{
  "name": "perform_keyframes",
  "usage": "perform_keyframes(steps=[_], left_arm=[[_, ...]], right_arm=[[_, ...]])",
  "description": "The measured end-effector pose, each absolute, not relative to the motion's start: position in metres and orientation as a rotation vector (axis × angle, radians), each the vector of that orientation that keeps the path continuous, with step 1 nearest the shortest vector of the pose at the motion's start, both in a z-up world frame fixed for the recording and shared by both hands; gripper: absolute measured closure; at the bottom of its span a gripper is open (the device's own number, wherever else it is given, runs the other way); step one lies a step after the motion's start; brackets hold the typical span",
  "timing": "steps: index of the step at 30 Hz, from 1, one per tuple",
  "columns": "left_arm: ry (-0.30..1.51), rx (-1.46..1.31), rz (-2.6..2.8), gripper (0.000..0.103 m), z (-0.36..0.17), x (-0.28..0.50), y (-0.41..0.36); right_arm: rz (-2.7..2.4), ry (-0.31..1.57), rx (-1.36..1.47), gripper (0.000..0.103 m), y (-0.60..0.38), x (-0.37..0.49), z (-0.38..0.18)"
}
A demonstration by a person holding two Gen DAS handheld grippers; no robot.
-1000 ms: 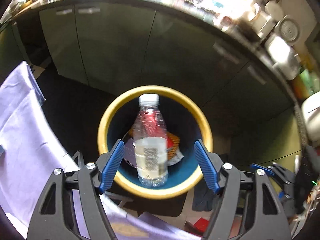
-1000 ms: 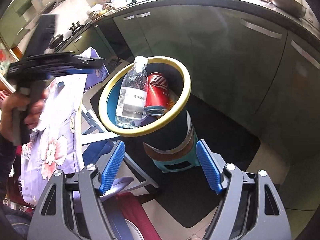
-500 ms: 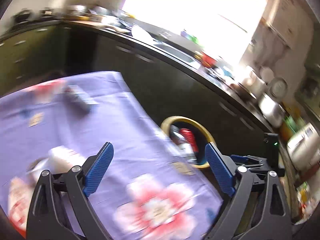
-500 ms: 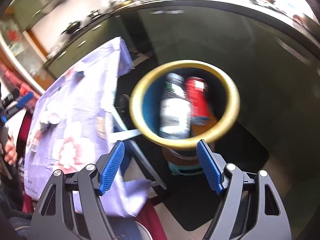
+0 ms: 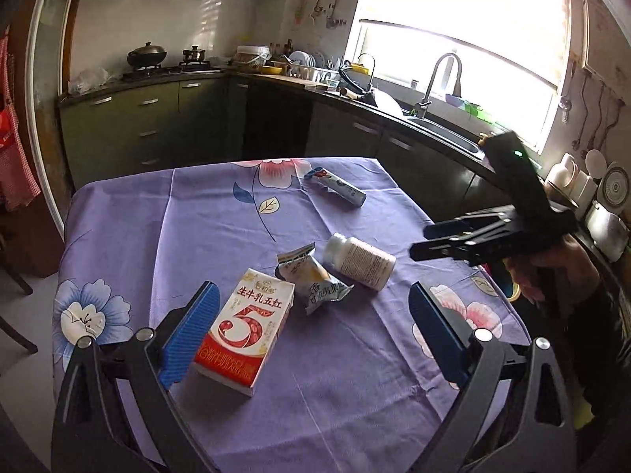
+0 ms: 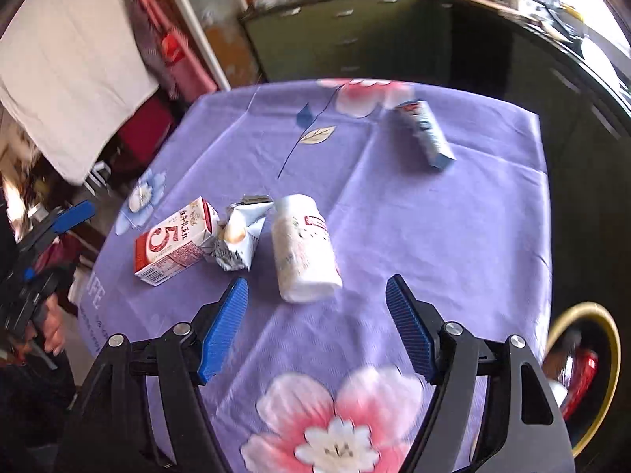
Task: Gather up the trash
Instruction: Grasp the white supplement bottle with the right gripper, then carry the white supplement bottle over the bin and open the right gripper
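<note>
On the purple flowered tablecloth (image 5: 221,220) lie a red-and-white milk carton (image 5: 246,333), a crumpled snack wrapper (image 5: 311,280), a white pill bottle (image 5: 359,262) and a blue-white tube (image 5: 339,187). My left gripper (image 5: 311,335) is open and empty, just short of the carton. My right gripper (image 6: 317,325) is open and empty, with the white bottle (image 6: 303,248) lying just beyond its fingertips. The carton (image 6: 175,242), wrapper (image 6: 238,238) and tube (image 6: 428,134) also show there. The yellow-rimmed trash bin (image 6: 603,370) with a red can stands at the table's right edge.
Dark green kitchen cabinets (image 5: 157,134) and a sink counter (image 5: 434,118) run behind and to the right of the table. The right gripper's body (image 5: 512,228) hangs over the table's right edge. A white cloth (image 6: 67,67) hangs at the left.
Both grippers have swung away from the bin and now face the table. The water bottle fell from my open left gripper into the bin.
</note>
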State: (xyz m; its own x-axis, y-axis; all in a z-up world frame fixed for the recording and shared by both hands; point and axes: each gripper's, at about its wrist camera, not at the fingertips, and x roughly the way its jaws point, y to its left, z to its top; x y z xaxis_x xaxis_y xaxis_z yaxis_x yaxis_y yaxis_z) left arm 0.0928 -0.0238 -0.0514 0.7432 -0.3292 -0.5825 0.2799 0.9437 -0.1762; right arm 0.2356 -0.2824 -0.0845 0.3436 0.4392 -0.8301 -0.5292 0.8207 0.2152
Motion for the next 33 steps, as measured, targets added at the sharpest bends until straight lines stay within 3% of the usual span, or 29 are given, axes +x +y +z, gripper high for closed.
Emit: perform_keyframes(steps=[7, 16, 17, 18, 33], left_arm=[[0.688, -0.063, -0.369, 0.011, -0.068, 0.084, -0.025], [0.717, -0.078, -0.409, 0.011, -0.08, 0.086, -0.025], [0.718, -0.082, -0.411, 0.011, -0.08, 0.086, -0.025], [0.719, -0.085, -0.415, 0.011, -0.081, 0.086, -0.024], [0.75, -0.024, -0.418, 0.011, -0.085, 0.088, -0.043]], right_arm=[[0.604, 1.165, -0.249, 0.033, -0.233, 0.271, -0.122], [0.601, 1.254, -0.259, 0.045, -0.215, 0.293, -0.154], [0.598, 1.242, -0.268, 0.053, -0.214, 0.293, -0.154], [0.599, 1.242, -0.27, 0.055, -0.213, 0.293, -0.155], [0.494, 1.121, -0.023, 0.055, -0.309, 0.255, -0.106]])
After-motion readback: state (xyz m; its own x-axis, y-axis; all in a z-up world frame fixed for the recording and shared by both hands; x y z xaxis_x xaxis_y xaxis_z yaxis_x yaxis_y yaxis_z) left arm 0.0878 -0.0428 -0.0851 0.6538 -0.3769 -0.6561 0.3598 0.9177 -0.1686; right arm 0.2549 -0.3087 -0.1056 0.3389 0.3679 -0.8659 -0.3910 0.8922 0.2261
